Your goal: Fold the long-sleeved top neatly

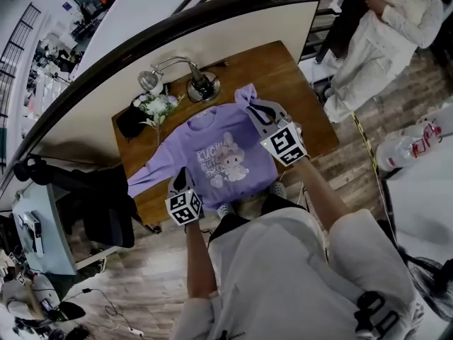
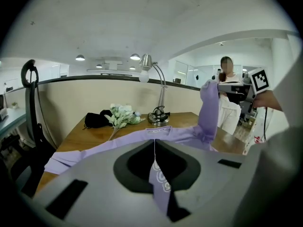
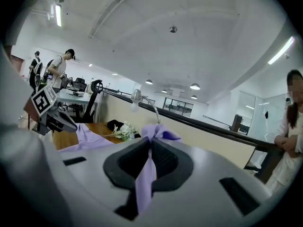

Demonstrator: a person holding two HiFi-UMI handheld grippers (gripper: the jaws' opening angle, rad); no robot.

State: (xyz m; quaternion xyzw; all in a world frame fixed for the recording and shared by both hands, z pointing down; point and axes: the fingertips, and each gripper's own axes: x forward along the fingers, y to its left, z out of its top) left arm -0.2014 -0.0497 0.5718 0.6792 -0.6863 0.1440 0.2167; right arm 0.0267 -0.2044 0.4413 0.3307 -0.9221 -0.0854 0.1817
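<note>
I had purple top (image 1: 212, 144) face-up on table (image 1: 283, 69), one sleeve (image 1: 145, 179) flat out left. My left claw (image 1: 181, 181) clamped tight on hem at near edge. My right claw (image 1: 255, 108), also closed on fabric, pinched other sleeve (image 1: 245, 94), held raised off table.

The top (image 1: 219, 154) lies on the table (image 1: 283, 69), lamp (image 1: 202, 83) and flowers (image 1: 157, 107) behind it.

Lilac top (image 1: 207, 142) with cartoon print, brown wooden table (image 1: 277, 66), white flowers (image 1: 157, 107)
</note>
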